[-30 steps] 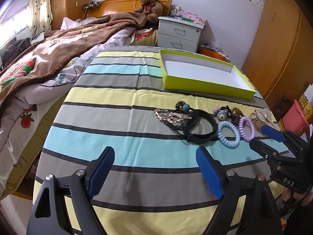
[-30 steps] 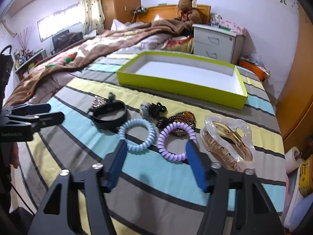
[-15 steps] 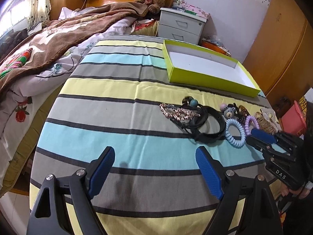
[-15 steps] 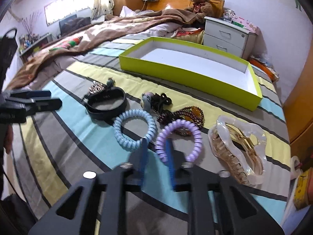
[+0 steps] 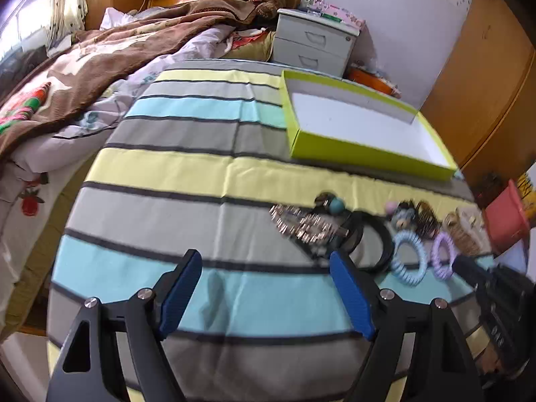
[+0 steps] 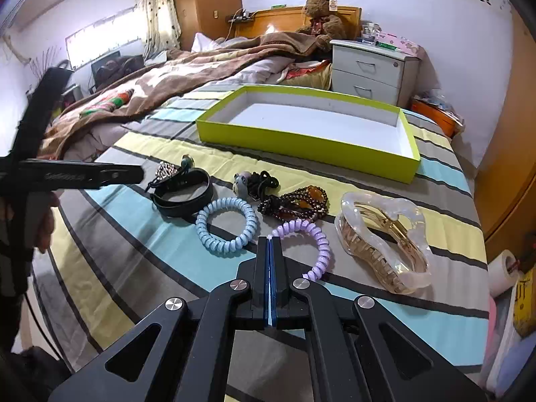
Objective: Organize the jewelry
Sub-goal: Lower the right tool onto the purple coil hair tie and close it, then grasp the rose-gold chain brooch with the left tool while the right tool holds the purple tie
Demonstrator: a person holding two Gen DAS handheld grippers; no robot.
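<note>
Jewelry lies in a row on the striped cloth: a black band [image 6: 182,192], a blue coil tie [image 6: 227,223], a purple coil tie [image 6: 310,243], a dark bead bracelet [image 6: 296,202], a small bear hair tie [image 6: 249,182], a clear claw clip [image 6: 382,241]. The empty lime-green tray [image 6: 308,145] stands behind them. My right gripper [image 6: 270,244] is shut with nothing between the pads, its tips at the purple tie's near-left edge. My left gripper [image 5: 264,271] is open and empty, left of the rhinestone clip [image 5: 301,226] and black band [image 5: 368,241].
A bed with a brown blanket [image 6: 187,67] lies to the left. A white nightstand [image 6: 372,67] and a teddy bear [image 6: 321,16] stand behind the tray. A tape roll [image 6: 504,268] and a pink bin [image 5: 506,216] sit past the right table edge.
My right gripper has closed fully from wide open and now sits by the purple tie. My left gripper has shifted slightly and stays open.
</note>
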